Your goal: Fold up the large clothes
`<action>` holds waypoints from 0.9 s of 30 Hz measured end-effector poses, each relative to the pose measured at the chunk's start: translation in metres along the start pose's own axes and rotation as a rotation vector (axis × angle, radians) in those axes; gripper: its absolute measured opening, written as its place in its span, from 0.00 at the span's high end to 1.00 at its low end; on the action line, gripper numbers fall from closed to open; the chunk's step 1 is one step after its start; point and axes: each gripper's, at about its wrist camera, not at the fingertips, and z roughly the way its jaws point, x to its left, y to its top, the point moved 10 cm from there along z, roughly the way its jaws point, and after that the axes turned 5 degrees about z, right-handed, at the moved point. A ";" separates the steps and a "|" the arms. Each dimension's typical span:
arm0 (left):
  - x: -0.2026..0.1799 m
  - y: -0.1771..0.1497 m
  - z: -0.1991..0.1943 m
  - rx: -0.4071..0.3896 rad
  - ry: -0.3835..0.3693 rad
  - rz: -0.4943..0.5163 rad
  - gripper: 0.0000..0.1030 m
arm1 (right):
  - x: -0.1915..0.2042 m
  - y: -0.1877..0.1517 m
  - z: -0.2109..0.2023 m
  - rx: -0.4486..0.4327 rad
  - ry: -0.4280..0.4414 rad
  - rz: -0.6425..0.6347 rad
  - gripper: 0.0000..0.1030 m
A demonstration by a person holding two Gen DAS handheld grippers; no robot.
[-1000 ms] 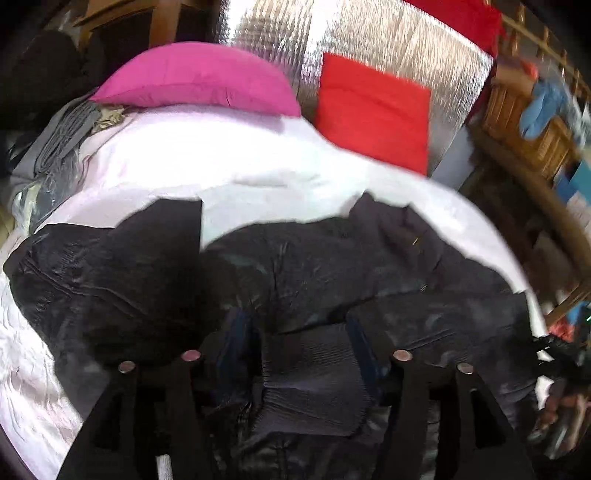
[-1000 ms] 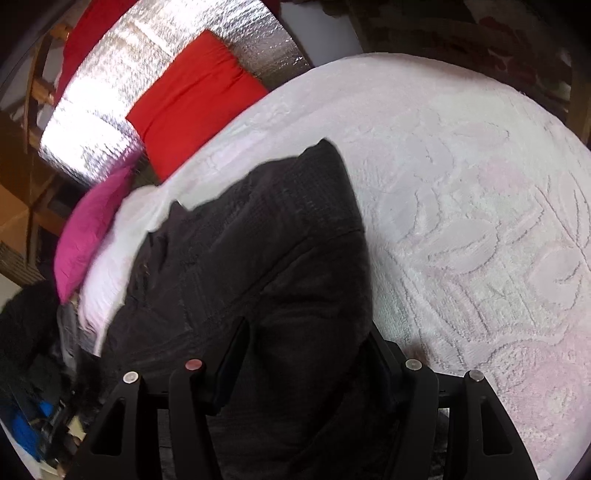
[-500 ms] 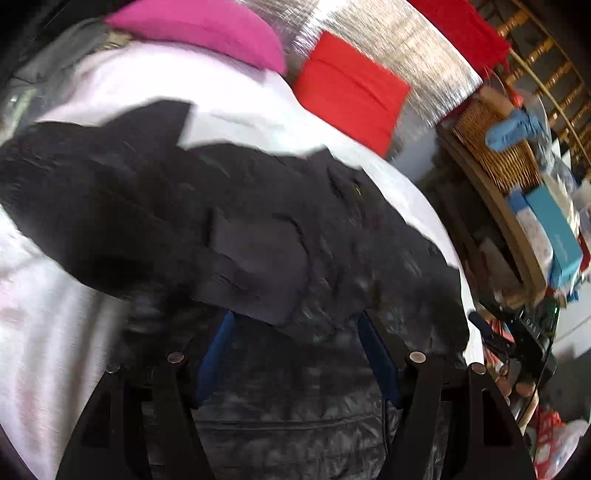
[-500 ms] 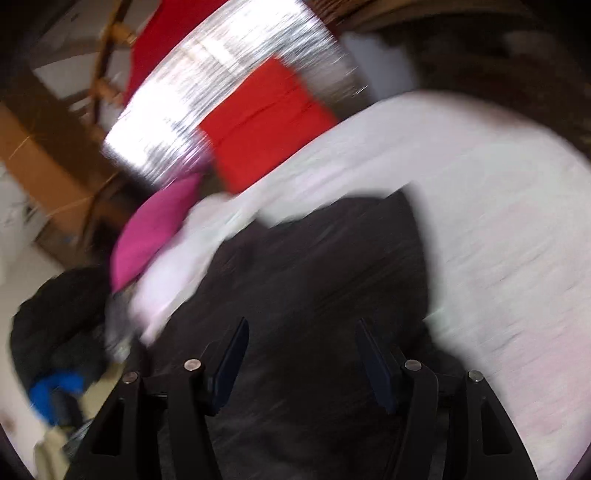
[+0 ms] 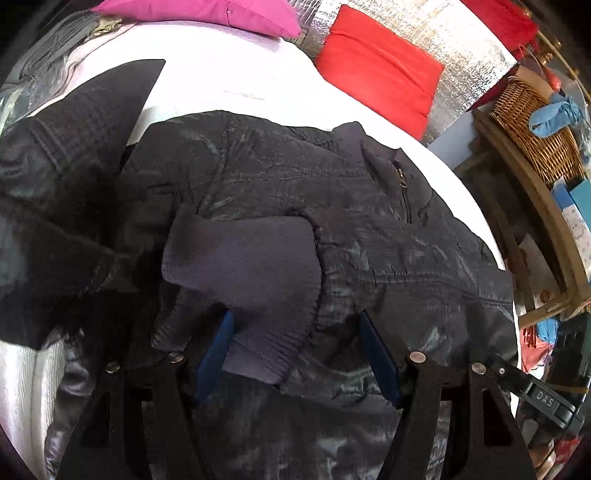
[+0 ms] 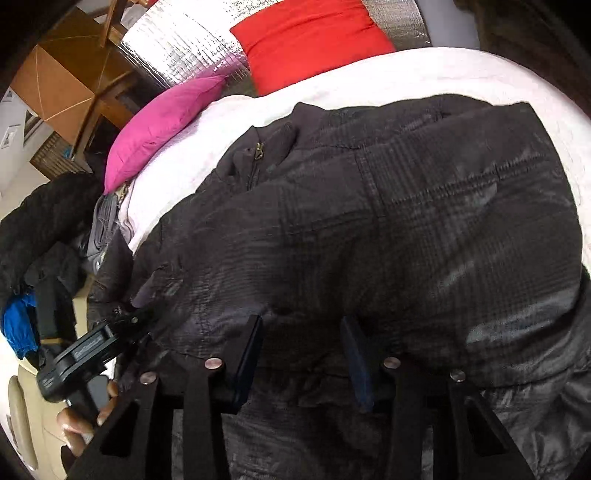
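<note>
The jacket (image 5: 332, 221) is lying spread across the white bed (image 5: 229, 74), dark and shiny, its collar and zip pointing toward the red cushion (image 5: 380, 62) and pink pillow (image 5: 199, 11) at the head end, so its long axis is running away from me, hem nearest. I am looking down along that axis with both grippers at the near end of the garment.

One sleeve is lying folded in across the chest, and its ribbed cuff (image 5: 251, 273) is sitting directly ahead of my left gripper (image 5: 295, 347). That gripper is standing released: the cuff's lower edge is reaching between the blue pads, but I am seeing gaps on both sides and no pinch.

My right gripper (image 6: 299, 354) is working at the other side of the body panel, over the plaid-textured cloth by the hem. Its jaws have just been closing, with a ridge of jacket cloth between them; I cannot tell whether the pads are biting yet.

I judge the left gripper nearer to the cuff, the right nearer to the hem edge.
</note>
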 end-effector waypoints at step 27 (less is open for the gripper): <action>0.278 0.021 -0.144 -0.350 0.042 -0.648 0.15 | 0.023 0.002 0.002 -0.036 0.031 -0.058 0.49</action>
